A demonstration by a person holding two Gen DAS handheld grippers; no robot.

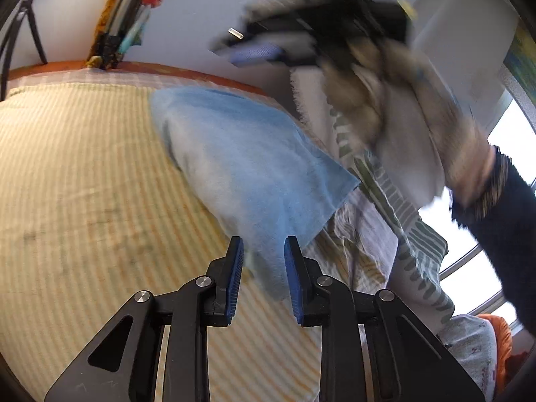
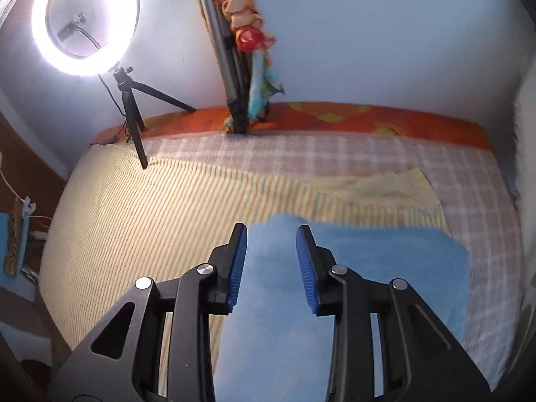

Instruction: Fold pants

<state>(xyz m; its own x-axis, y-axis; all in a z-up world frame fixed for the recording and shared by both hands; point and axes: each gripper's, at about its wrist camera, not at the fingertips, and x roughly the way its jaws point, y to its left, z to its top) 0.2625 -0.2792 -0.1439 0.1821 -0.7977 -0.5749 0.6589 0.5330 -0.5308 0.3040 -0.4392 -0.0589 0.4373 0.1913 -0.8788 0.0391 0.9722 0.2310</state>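
Note:
The light blue pants (image 1: pixel 248 164) lie folded on the striped yellow bedsheet (image 1: pixel 83 184). My left gripper (image 1: pixel 263 251) is open, its blue pads on either side of the pants' near corner, nothing clamped. In the right wrist view the pants (image 2: pixel 368 268) spread below and to the right of my right gripper (image 2: pixel 272 241), which is open and hovers over the cloth. The right gripper also shows blurred at the upper right of the left wrist view (image 1: pixel 254 47), held by a hand (image 1: pixel 418 127).
A ring light (image 2: pixel 85 20) on a small tripod and a taller tripod (image 2: pixel 227 67) draped with a colourful scarf stand at the bed's far edge by the wall. A checked sheet (image 2: pixel 335 154) and patterned cloths (image 1: pixel 412 241) lie at the right.

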